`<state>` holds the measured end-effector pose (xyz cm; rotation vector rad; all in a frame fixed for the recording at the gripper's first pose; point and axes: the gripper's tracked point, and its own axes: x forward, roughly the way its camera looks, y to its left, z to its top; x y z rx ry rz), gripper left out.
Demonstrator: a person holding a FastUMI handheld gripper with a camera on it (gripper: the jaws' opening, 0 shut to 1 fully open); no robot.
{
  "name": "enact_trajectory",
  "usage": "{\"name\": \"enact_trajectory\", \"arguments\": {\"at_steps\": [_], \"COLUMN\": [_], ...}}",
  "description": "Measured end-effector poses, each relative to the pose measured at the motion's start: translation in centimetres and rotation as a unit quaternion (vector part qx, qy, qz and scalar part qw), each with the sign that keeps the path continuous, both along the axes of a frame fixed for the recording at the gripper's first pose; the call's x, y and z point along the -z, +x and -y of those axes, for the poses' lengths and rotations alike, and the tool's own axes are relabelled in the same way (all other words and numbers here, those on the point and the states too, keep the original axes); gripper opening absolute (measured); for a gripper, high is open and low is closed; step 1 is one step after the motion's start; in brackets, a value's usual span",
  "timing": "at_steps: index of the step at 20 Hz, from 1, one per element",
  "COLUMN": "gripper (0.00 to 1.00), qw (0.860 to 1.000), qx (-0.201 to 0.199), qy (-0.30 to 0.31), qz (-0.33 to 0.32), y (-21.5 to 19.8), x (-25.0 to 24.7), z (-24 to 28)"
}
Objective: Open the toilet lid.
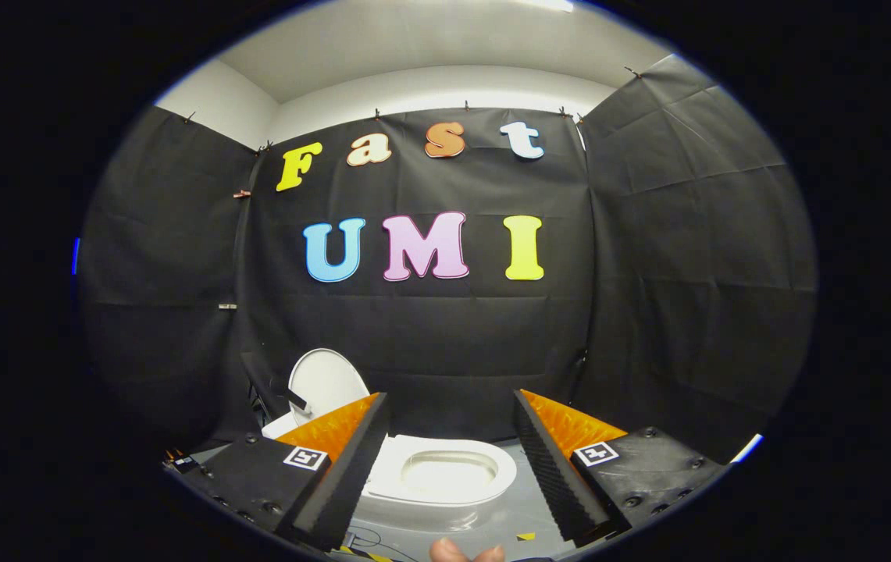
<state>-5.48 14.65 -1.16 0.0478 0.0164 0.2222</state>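
The gripper (451, 437) stands with its two fingers spread wide, nothing between their ribbed black pads, and each finger (340, 468) carries one small square black-and-white marker on its top, two markers in all; these are coded patterns, not readable words. No brand name or label can be made out on the toilet or the gripper body. One white toilet (437, 476) sits on the grey floor (523, 507) just ahead of the fingers, its bowl and seat showing in the gap between them. The single toilet lid (326, 382) is already raised, standing upright beyond the left finger and leaning back toward the black cloth wall (453, 343). A dark fitting pokes out beside the lid's lower left edge, too small to identify. A fingertip or two of a person's hand (465, 553) peek in below the gripper. The floor around the front rim of the toilet lies bare apart from thin lines and a strip of yellow-black tape (525, 537), and cloth walls close in on three sides.
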Motion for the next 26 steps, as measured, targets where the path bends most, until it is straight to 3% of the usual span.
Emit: {"name": "enact_trajectory", "arguments": {"at_steps": [26], "gripper": [0.99], "qw": [1.0], "qx": [-0.006], "qy": [-0.014], "qz": [-0.012], "y": [-0.2], "x": [1.5], "z": [-0.9]}}
